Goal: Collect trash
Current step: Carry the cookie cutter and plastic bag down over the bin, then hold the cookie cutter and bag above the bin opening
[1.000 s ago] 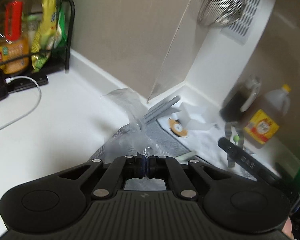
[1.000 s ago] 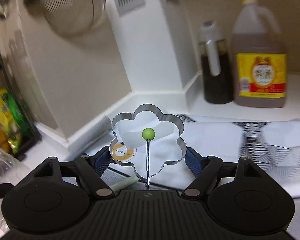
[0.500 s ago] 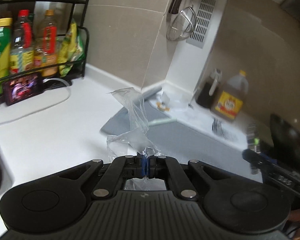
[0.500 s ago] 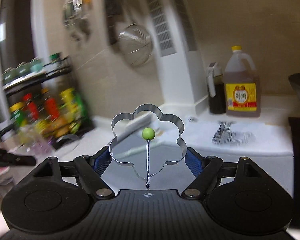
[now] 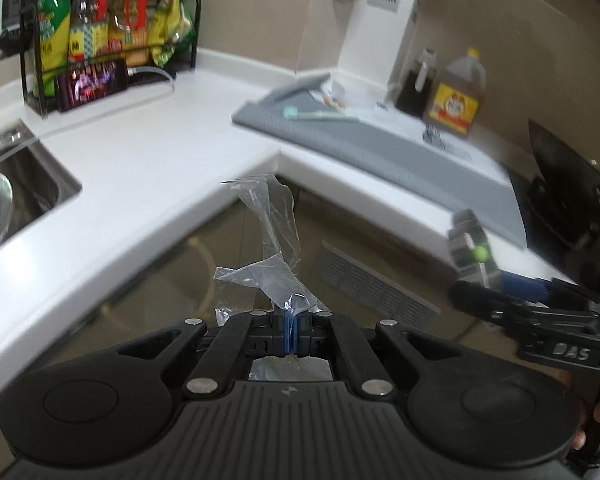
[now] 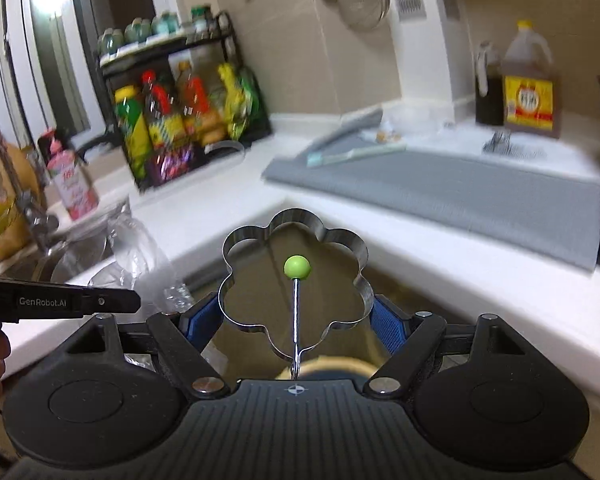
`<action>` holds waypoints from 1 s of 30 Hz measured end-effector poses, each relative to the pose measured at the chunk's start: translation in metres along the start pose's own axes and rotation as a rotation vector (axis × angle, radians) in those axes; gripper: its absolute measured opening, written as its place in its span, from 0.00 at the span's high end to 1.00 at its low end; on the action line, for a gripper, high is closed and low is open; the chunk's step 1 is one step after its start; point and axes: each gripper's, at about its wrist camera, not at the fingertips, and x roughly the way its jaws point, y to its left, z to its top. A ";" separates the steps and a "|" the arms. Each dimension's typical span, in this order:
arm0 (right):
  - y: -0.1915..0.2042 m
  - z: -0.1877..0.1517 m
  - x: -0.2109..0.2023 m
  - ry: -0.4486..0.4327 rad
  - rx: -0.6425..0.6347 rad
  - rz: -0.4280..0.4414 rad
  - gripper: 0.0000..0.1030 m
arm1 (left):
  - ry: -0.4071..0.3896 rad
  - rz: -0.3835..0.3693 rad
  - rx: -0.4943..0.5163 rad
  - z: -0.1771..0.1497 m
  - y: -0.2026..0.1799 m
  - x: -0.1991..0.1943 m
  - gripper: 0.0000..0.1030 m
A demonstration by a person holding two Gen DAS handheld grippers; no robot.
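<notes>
The left gripper [image 5: 291,330] has its jaws pressed together on a crumpled piece of clear plastic wrap [image 5: 274,248], which stands up from the blue pads in the air in front of the corner of the white counter [image 5: 148,152], not touching it. The right gripper [image 6: 296,322] is spread wide and clamps a flower-shaped metal ring [image 6: 294,280] (its thin handle ends in a green ball) between its two blue pads, also in the air in front of the counter edge. Behind, a grey mat [image 6: 460,188] lies on the counter, with a toothbrush [image 6: 352,154] on it.
</notes>
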 end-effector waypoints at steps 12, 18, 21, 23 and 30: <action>0.014 -0.037 0.025 0.150 -0.050 -0.049 0.21 | 0.034 -0.052 -0.008 -0.027 0.006 0.010 0.99; 0.015 -0.036 0.034 0.168 -0.060 -0.046 0.21 | 0.040 -0.047 -0.006 -0.028 0.004 0.016 0.99; 0.016 -0.036 0.037 0.178 -0.064 -0.044 0.21 | 0.050 -0.043 -0.016 -0.028 0.005 0.019 0.99; 0.015 -0.036 0.038 0.182 -0.067 -0.042 0.21 | 0.056 -0.039 -0.020 -0.028 0.005 0.021 0.99; 0.013 -0.037 0.040 0.185 -0.056 -0.044 0.21 | 0.057 -0.035 -0.014 -0.027 0.002 0.023 0.99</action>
